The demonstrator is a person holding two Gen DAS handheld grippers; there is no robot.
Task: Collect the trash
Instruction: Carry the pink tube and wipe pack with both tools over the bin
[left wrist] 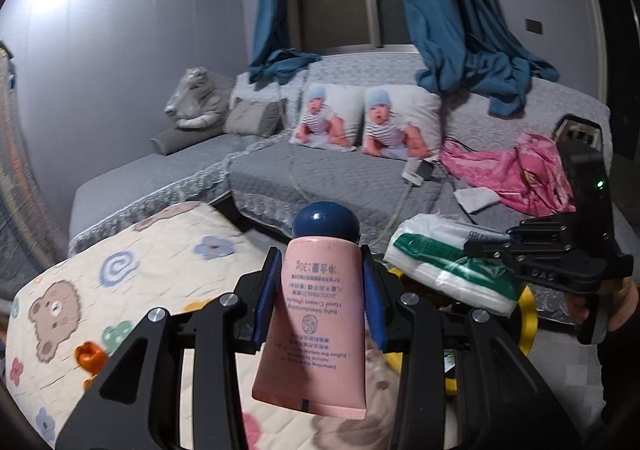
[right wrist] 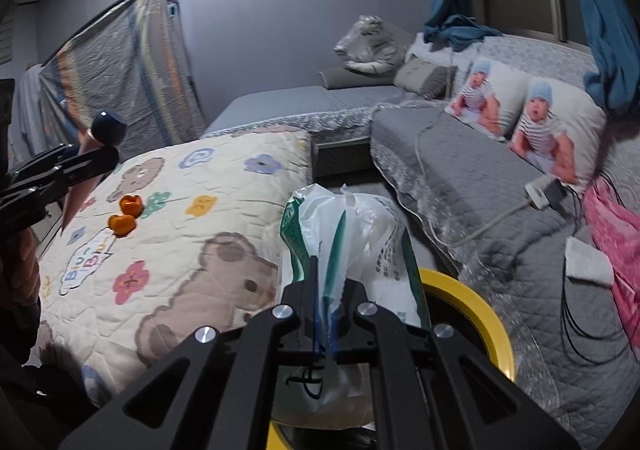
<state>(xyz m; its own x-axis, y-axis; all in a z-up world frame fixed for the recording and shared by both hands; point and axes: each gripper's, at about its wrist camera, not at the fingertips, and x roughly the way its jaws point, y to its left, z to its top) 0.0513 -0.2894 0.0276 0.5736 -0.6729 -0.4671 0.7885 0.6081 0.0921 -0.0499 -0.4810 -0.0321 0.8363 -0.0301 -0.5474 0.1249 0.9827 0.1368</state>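
Note:
My left gripper (left wrist: pixel 322 290) is shut on a pink hand-cream tube (left wrist: pixel 316 326) with a dark blue round cap, cap pointing away, its blue pads pressing both sides. In the right wrist view the same tube (right wrist: pixel 86 165) and left gripper (right wrist: pixel 80 163) show at far left. My right gripper (right wrist: pixel 330 314) is shut on the thin plastic of a white-and-green tissue pack (right wrist: pixel 352 250), held above a yellow-rimmed bin (right wrist: pixel 476 306). From the left wrist view the pack (left wrist: pixel 452 266) hangs at right from the right gripper (left wrist: pixel 480 250), over the yellow rim (left wrist: pixel 528 326).
A cream quilt with bears and flowers (right wrist: pixel 172 234) lies to the left, with two small orange objects (right wrist: pixel 126 215) on it. A grey sofa (left wrist: pixel 340 173) behind carries two baby-print pillows (left wrist: pixel 368 121), a pink cloth (left wrist: pixel 512 169), a power strip with cables (right wrist: pixel 544 189) and a white pad (right wrist: pixel 588 264).

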